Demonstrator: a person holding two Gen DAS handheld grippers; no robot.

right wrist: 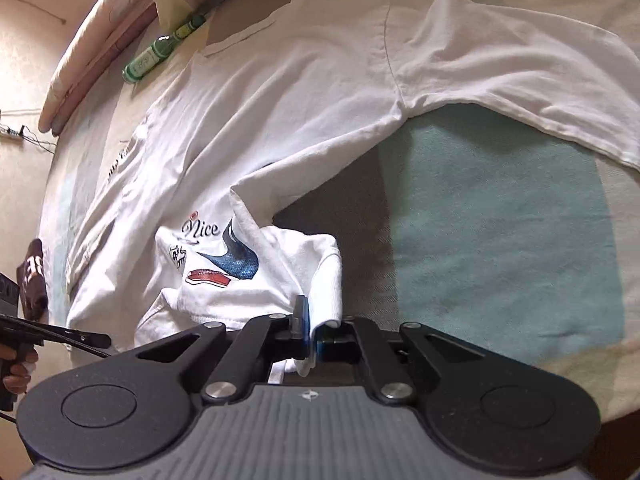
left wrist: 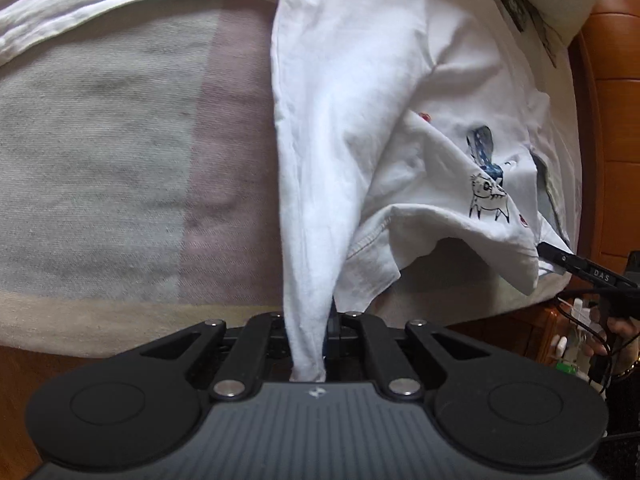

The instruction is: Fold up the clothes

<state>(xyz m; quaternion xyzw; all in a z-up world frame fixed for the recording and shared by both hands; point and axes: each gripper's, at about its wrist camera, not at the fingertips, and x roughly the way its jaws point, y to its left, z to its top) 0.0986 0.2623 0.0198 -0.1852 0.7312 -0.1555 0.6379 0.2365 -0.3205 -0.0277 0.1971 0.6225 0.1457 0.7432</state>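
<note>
White long-sleeved T-shirt (right wrist: 280, 92) lies across the bed (right wrist: 500, 208), its hem pinched tight by left gripper (left wrist: 310, 344) and right gripper (right wrist: 314, 340), apparently for folding.

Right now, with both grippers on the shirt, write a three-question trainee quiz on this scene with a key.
1. True or false: the left gripper is shut on the white shirt.
2. Which word is printed on the shirt beside the blue swoosh? A) Nice B) Good C) Cool
3. Fill in: the green bottle lies on the bed beside the shirt's ____ edge, seen from the right wrist.

Key:
1. True; a bunched strip of cloth runs between its fingers.
2. A.
3. Left; it lies on its side near the pillow.
</note>
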